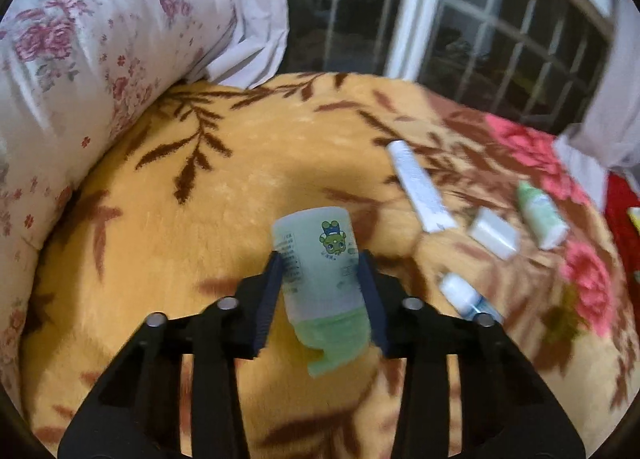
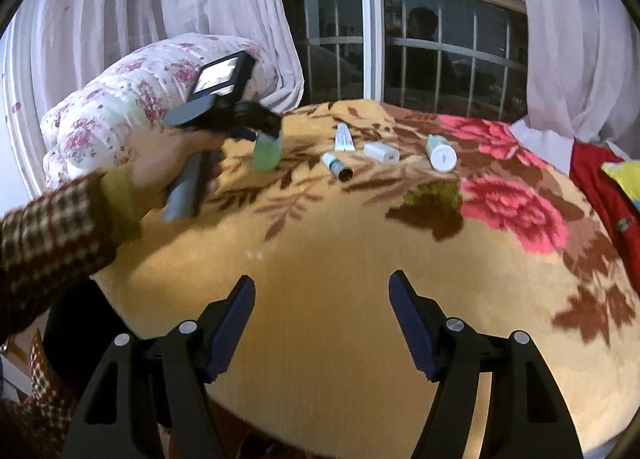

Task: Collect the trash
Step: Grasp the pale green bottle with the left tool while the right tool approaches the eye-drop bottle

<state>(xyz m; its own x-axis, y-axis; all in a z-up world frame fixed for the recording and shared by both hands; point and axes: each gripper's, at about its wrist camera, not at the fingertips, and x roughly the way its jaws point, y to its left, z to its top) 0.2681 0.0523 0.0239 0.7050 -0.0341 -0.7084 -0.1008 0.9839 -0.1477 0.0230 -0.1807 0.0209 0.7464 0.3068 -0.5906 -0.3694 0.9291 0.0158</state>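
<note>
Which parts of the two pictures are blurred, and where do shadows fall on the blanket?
Left wrist view: the pale green plastic bottle between the pads is fairly sharp, its cap and the small items on the right are smeared; a soft shadow lies behind the bottle. Right wrist view: the hand is blurred, and a shadow darkens the yellow floral blanket in the middle.

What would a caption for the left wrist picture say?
Left gripper clamps a green-capped bottle above the blanket.
</note>
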